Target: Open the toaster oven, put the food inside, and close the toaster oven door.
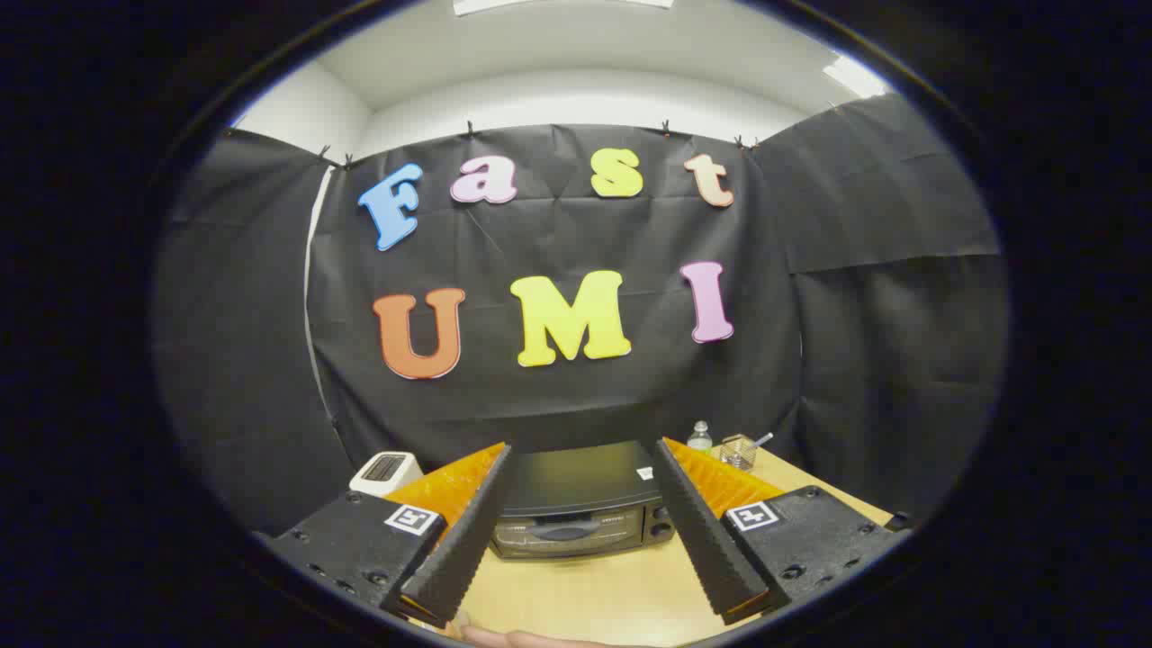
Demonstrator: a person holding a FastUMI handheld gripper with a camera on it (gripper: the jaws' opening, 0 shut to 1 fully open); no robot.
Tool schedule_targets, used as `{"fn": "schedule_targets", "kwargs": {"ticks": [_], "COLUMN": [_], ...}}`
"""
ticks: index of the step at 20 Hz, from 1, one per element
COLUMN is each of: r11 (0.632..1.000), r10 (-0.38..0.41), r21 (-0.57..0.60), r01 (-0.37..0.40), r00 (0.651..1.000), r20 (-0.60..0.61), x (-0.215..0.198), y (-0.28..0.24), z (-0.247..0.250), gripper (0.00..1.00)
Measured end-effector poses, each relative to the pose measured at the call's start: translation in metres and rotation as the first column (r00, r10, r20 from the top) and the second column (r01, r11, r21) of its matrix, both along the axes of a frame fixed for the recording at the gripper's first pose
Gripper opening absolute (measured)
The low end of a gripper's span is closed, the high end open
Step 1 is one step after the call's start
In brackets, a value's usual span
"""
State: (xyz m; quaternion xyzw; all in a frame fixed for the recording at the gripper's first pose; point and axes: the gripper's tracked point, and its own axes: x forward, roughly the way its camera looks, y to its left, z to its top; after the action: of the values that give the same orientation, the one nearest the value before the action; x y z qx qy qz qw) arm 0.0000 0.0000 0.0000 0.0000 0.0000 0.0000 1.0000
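Observation:
A black toaster oven point(576, 504) stands on the wooden table point(594, 594), beyond my fingers and framed between them. Its door point(562, 533) looks closed, with the handle across the front and knobs at the right side. My gripper point(580, 450) is held above the table, well back from the oven, open wide with nothing between the fingers. A pale object, perhaps a hand or the food, shows just below the fingers near the table's near edge point(522, 637); I cannot tell which.
A white slot toaster point(385, 471) sits left of the oven. A small bottle point(700, 437) and a wire basket with a utensil point(740, 450) stand at the back right. Black cloth walls close the booth behind and on both sides.

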Motion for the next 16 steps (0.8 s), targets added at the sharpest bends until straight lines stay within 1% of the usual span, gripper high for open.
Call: {"fn": "schedule_targets", "kwargs": {"ticks": [5,9,12,16], "r11": [1.000,1.000,1.000,1.000], "r10": [0.008,-0.012,-0.011,-0.021], "r21": [-0.006,-0.008,-0.018,-0.010], "r01": [-0.008,0.013,0.012,0.021], "r00": [1.000,1.000,0.999,0.999], "r20": [0.004,0.026,0.047,0.028], "x": [0.002,0.006,0.007,0.017], "y": [0.022,0.021,0.019,0.011], "z": [-0.003,0.001,0.005,-0.004], "gripper": [1.00,1.00,1.00,1.00]}}
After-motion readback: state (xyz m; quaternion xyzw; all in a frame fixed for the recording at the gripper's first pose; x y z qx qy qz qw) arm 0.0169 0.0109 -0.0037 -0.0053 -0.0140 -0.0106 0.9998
